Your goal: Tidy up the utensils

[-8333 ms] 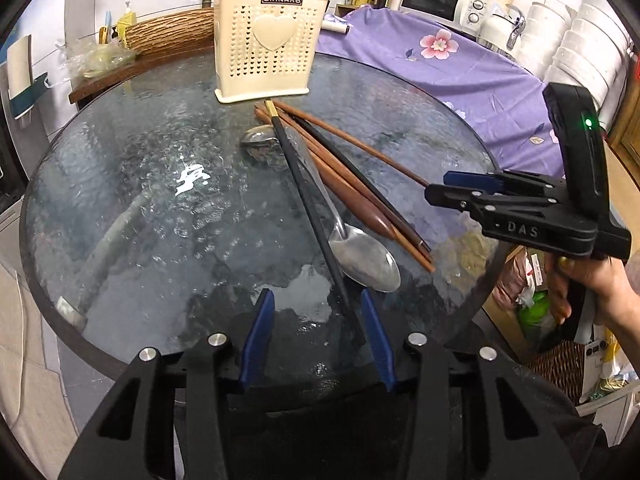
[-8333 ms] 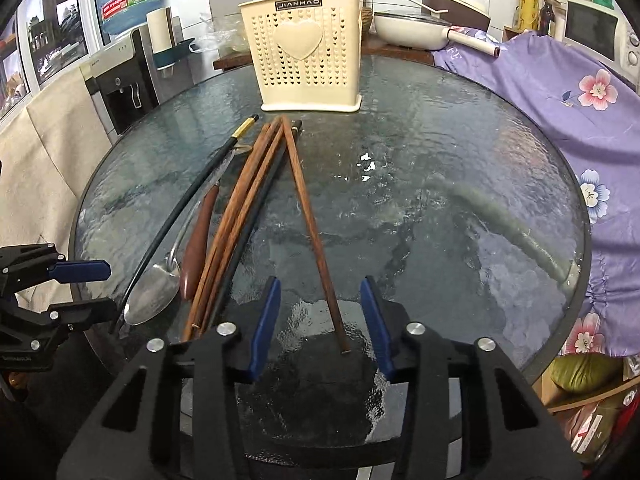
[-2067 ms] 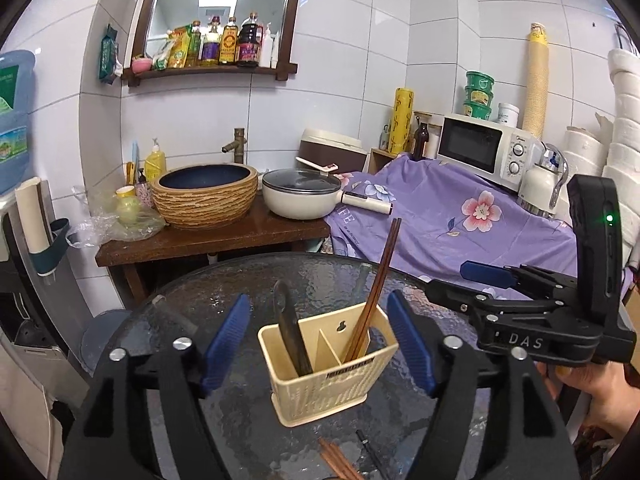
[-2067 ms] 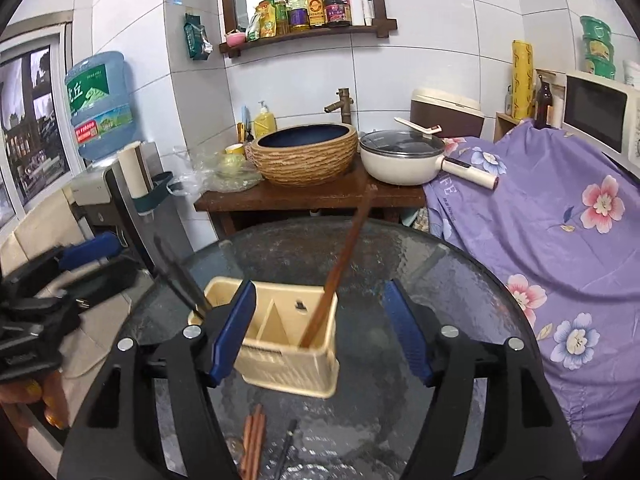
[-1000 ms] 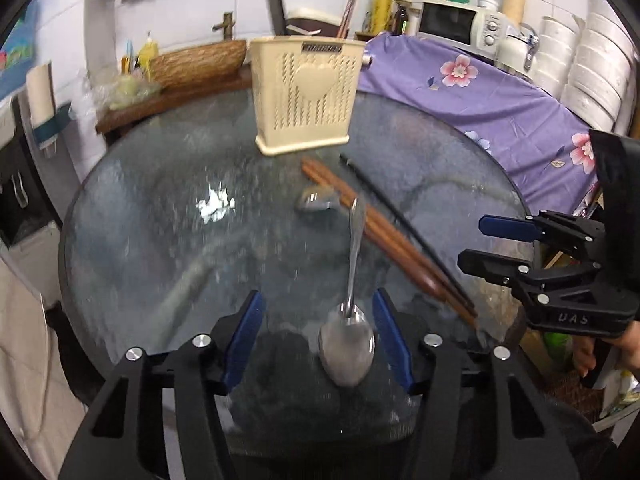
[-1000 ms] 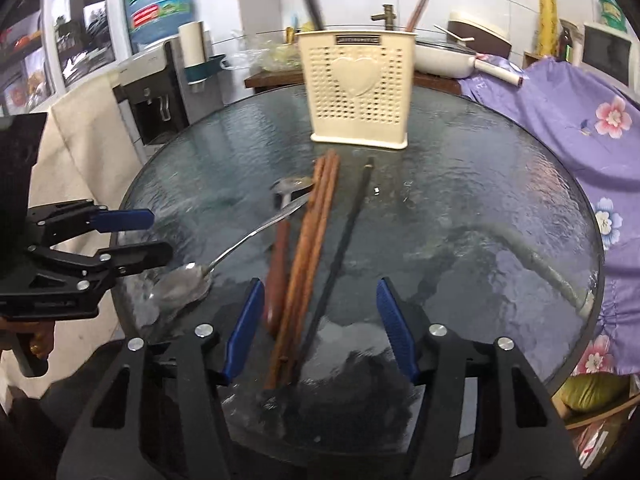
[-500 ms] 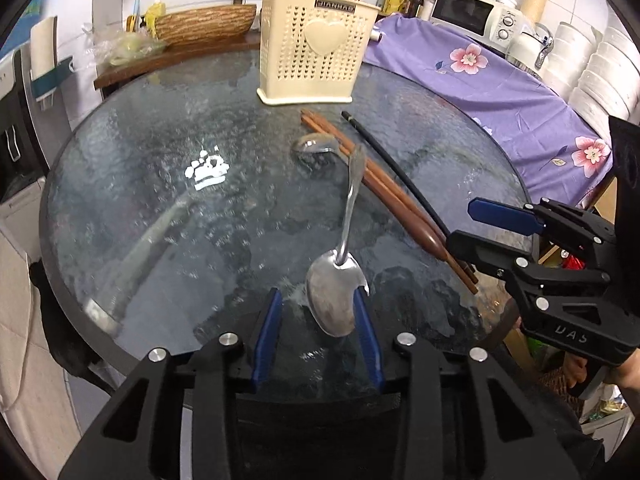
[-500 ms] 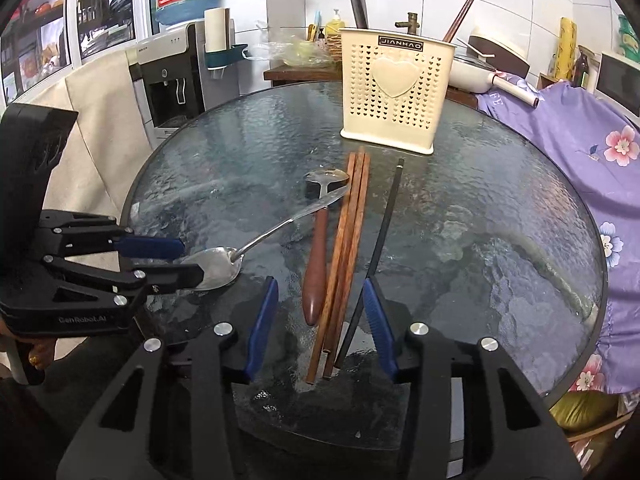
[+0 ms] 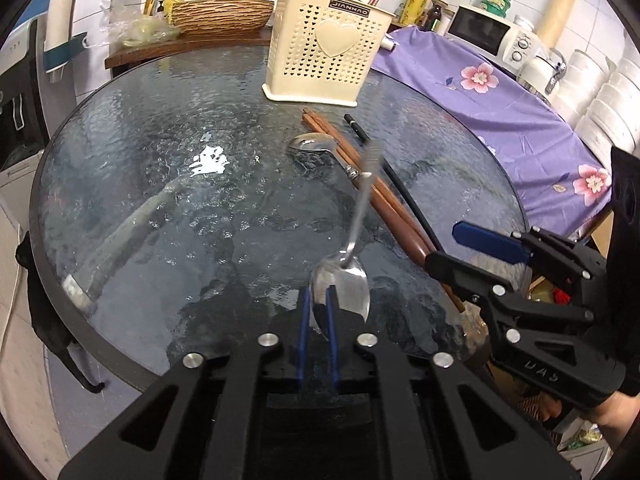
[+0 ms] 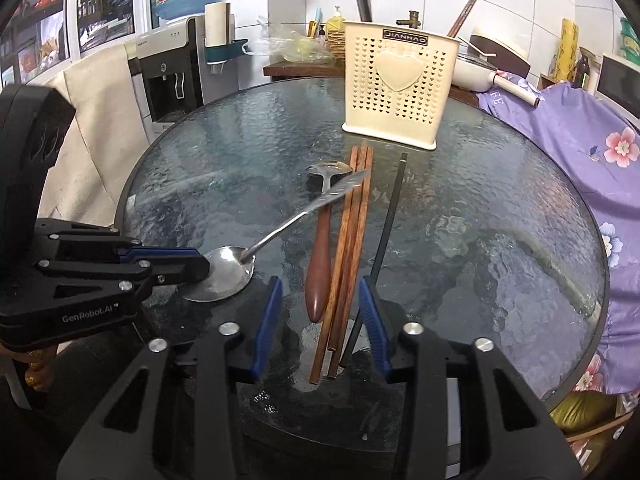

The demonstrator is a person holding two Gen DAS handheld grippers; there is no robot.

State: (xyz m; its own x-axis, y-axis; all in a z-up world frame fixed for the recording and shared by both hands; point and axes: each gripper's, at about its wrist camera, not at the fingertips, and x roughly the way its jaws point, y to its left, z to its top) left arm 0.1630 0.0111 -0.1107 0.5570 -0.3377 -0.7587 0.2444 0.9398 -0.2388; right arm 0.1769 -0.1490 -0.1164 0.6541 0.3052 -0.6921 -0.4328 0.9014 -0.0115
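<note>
While the left tongs [image 9: 317, 312] clench the steel spoon's [image 9: 343, 286] bowl, handle aimed at the holder [image 9: 326, 46], the right tongs [image 10: 320, 320] are closing around the chopsticks [image 10: 346, 256], untouched.

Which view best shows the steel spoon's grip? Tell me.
Right wrist view: the left tool is seen side-on, shut on the steel spoon at its bowl, handle raised. Left wrist view shows the bowl between blue pads from behind, partly hiding contact.

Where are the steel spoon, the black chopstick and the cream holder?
steel spoon [image 9: 347, 286], left wrist view, on its bowl.
black chopstick [image 10: 387, 220], right wrist view, mid-shaft.
cream holder [image 10: 400, 92], right wrist view, front wall.
</note>
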